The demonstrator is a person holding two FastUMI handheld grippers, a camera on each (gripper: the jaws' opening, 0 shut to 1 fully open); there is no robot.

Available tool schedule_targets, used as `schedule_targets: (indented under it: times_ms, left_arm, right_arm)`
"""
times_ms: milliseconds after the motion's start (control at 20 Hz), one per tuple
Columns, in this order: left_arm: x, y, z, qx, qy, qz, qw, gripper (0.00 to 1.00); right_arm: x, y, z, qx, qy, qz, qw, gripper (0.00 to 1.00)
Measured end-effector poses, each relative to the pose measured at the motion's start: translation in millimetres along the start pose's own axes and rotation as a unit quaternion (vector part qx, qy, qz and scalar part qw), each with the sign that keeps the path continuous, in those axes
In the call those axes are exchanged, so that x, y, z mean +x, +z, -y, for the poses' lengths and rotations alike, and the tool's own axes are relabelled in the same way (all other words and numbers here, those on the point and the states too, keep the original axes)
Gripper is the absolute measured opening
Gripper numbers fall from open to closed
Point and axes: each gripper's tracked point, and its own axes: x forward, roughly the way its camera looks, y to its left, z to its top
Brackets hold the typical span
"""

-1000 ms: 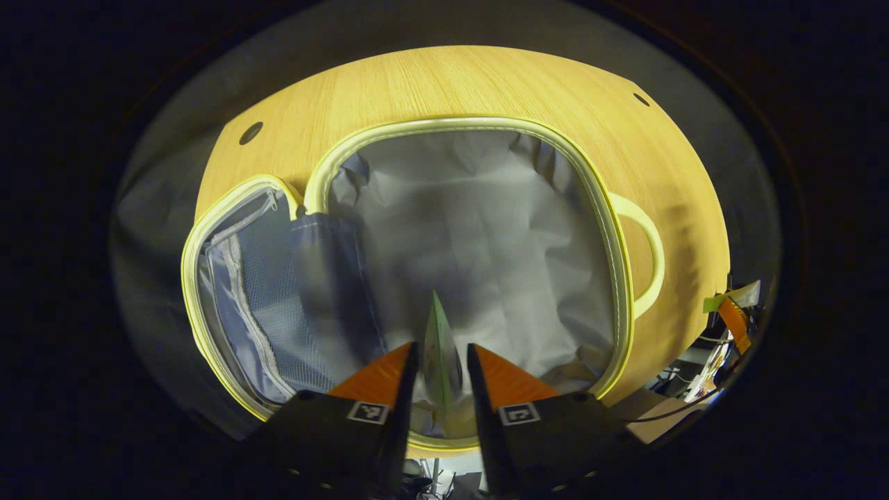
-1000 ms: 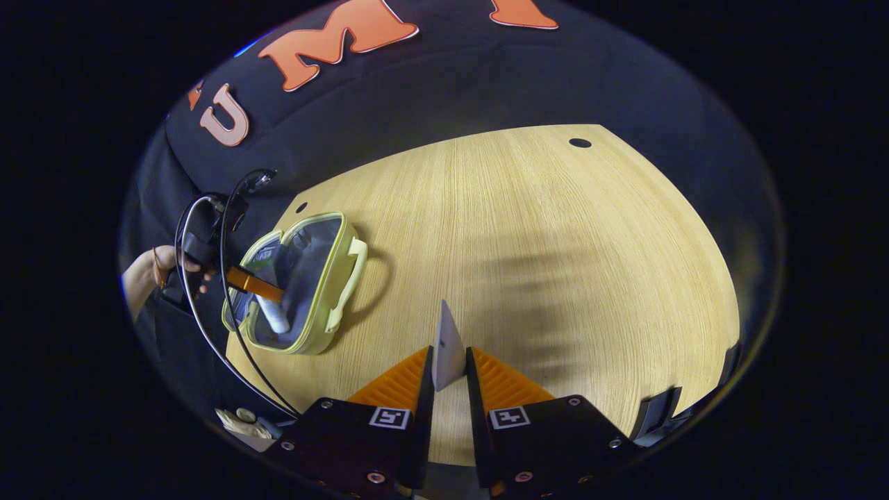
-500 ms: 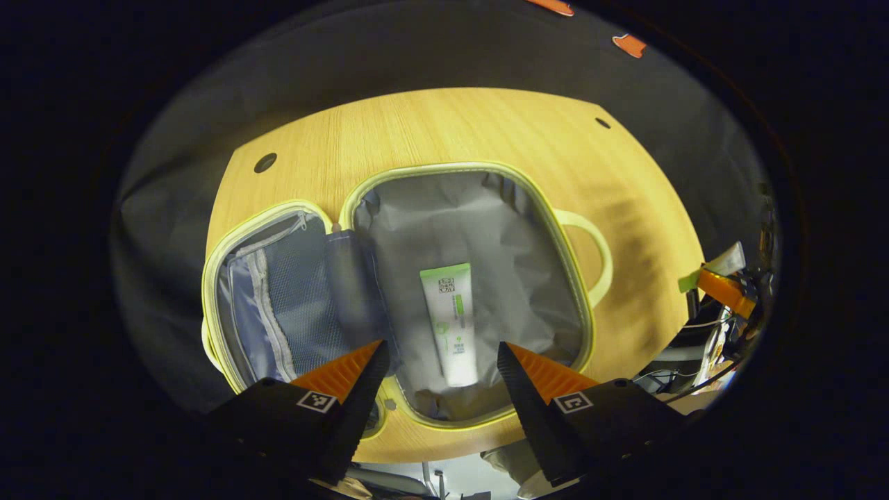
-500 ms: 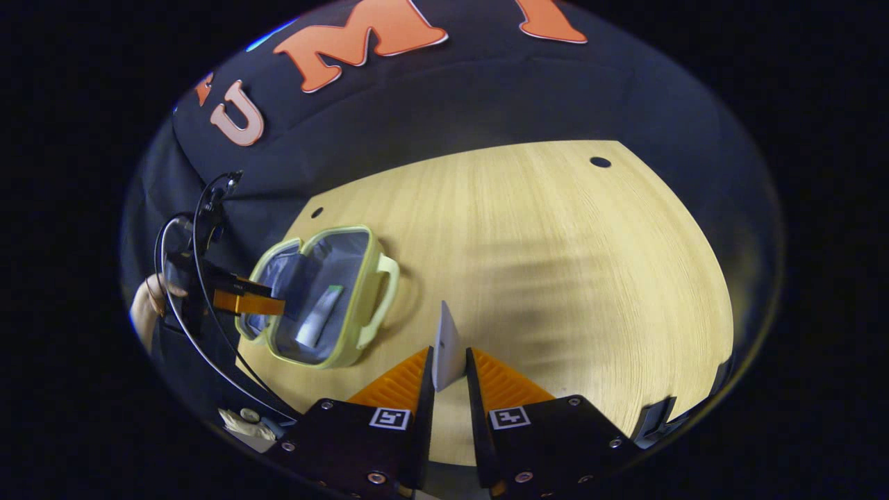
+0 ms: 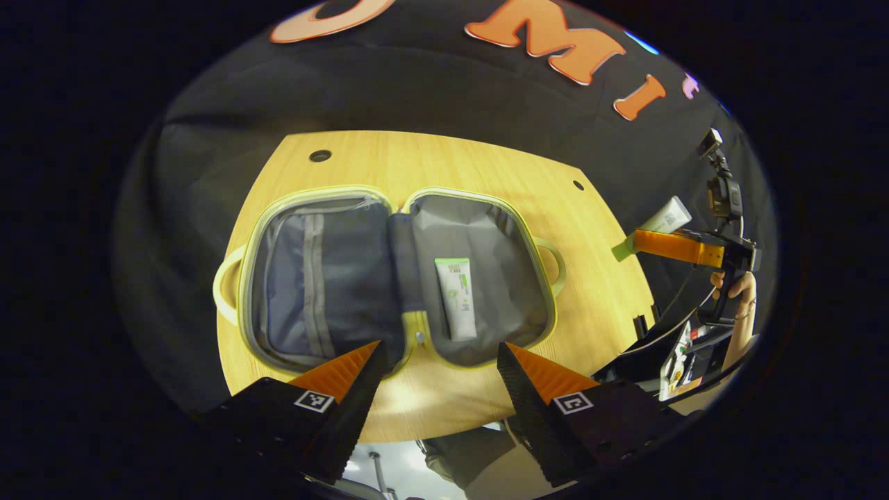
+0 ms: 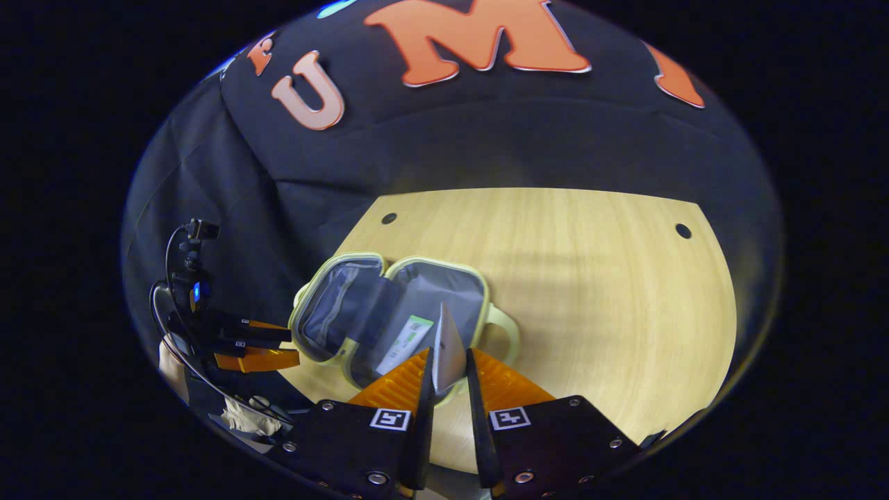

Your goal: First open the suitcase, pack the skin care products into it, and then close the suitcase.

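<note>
The suitcase (image 5: 396, 274) lies spread flat in the middle of the left gripper view, both halves up on the desk (image 5: 611, 305), a handle at each outer edge. One green-capped tube (image 5: 456, 297) already lies lengthwise in its right half; the left half, with its mesh pocket, holds nothing I can see. The left gripper (image 5: 437, 361) hovers at the bottom of that frame with its fingers spread wide and nothing between them. The right gripper (image 6: 448, 371), at the bottom centre of the right gripper view, has its fingers closed narrowly on a second tube (image 6: 449, 344), which points up toward the case.

The step in hand looks to be packing this second tube. It would go best carried low over the right half and laid flat beside the first tube, clear of the zip rim, before the fingers spread. The left gripper should keep off the hinge.
</note>
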Motion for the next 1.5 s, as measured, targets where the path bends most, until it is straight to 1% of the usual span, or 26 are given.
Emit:
schedule_targets:
  times_ms: [100,200,250,350,500,600,750,850,900,1000,1050,1100,1150,1200,1350,1450,1500]
  left_arm:
    - [-19,-15,-26,-0.013,0.006,0.008,1.0,0.98]
    - [-27,-27,-55,-0.023,0.022,0.017,0.999,0.98]
    - [-37,-33,-66,-0.031,0.028,0.02,0.999,0.98]
    - [-53,-46,-84,-0.049,0.032,0.022,0.998,0.98]
    - [-63,-59,-109,-0.072,0.042,0.021,0.996,0.98]
    - [-65,-64,-121,-0.079,0.048,0.021,0.996,0.98]
    - [-67,-66,-131,-0.083,0.048,0.019,0.995,0.98]
    - [-66,-65,-135,-0.085,0.047,0.02,0.995,0.98]
    - [-63,-63,-135,-0.088,0.044,0.022,0.995,0.98]
    - [-55,-59,-142,-0.102,0.04,0.029,0.994,0.98]
    - [-52,-56,-149,-0.111,0.04,0.035,0.992,1.0]
    - [-51,-51,-158,-0.121,0.042,0.042,0.991,0.98]
    - [-49,-47,-167,-0.133,0.045,0.048,0.989,0.98]
    - [-48,-43,-176,-0.142,0.044,0.055,0.987,0.98]
    - [-51,-15,-200,-0.158,0.035,0.091,0.983,0.98]
    - [-51,4,-227,-0.163,0.031,0.119,0.979,0.98]
    - [-49,14,-240,-0.169,0.027,0.132,0.976,0.96]
  right_arm:
    - [18,2,-23,-0.004,0.012,-0.02,1.0,0.27]
    - [45,-6,-44,0.018,0.025,-0.049,0.998,0.28]
    - [59,-11,-48,0.027,0.023,-0.064,0.997,0.28]
    - [86,-28,-40,0.027,0.001,-0.095,0.995,0.28]
    - [114,-54,-28,0.014,-0.035,-0.133,0.99,0.28]
    - [122,-64,-28,0.013,-0.043,-0.15,0.988,0.28]
    - [129,-71,-30,0.018,-0.044,-0.164,0.985,0.28]
    - [133,-72,-30,0.016,-0.047,-0.161,0.986,0.25]
    - [131,-70,-31,0.016,-0.048,-0.155,0.987,0.31]
    - [126,-65,-29,0.016,-0.055,-0.144,0.988,0.61]
    - [125,-61,-30,0.016,-0.053,-0.136,0.989,0.7]
    - [122,-58,-33,0.016,-0.049,-0.126,0.991,0.88]
    - [122,-54,-37,0.018,-0.041,-0.114,0.992,0.93]
    - [121,-49,-43,0.02,-0.032,-0.102,0.994,0.95]
    - [115,-43,-57,0.028,-0.015,-0.086,0.996,0.95]
    - [109,-43,-61,0.028,-0.012,-0.081,0.996,0.96]
    - [105,-43,-63,0.026,-0.01,-0.078,0.997,0.96]
